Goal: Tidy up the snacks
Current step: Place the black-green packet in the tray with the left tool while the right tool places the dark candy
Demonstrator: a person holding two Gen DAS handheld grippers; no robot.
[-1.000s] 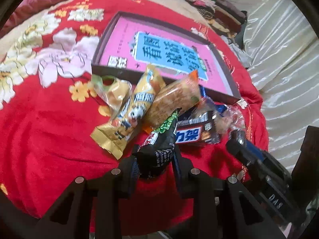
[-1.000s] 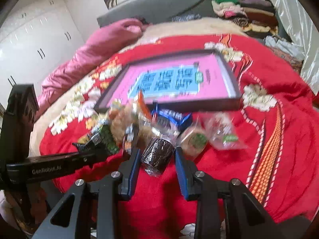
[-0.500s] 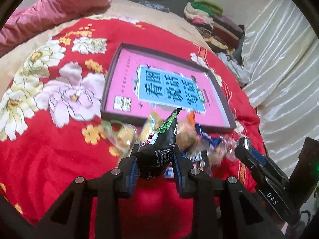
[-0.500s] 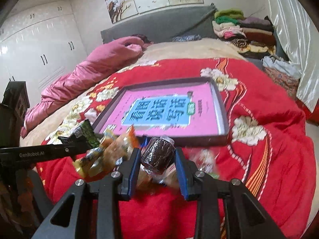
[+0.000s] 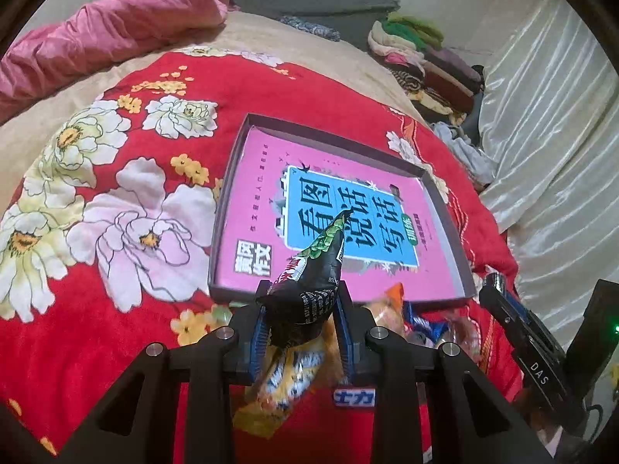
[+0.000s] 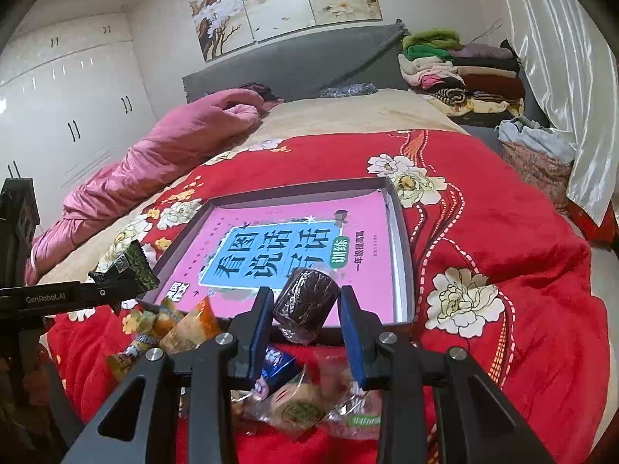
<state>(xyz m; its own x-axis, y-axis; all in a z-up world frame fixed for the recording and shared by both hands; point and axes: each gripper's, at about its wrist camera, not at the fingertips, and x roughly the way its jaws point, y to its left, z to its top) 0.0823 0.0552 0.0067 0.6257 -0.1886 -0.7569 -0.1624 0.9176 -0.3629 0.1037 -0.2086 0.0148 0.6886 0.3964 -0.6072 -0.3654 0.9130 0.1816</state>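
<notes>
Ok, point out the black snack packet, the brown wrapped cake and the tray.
black snack packet (image 5: 309,297), left wrist view, on its printed middle.
brown wrapped cake (image 6: 305,297), right wrist view, on its dark side.
tray (image 6: 403,270), right wrist view, on its right wall.

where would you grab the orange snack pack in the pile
Take the orange snack pack across its narrow width near the upper crimped end, coming from above. It lies tilted on the other snacks, that end raised and free, its lower end buried in the pile.
</notes>
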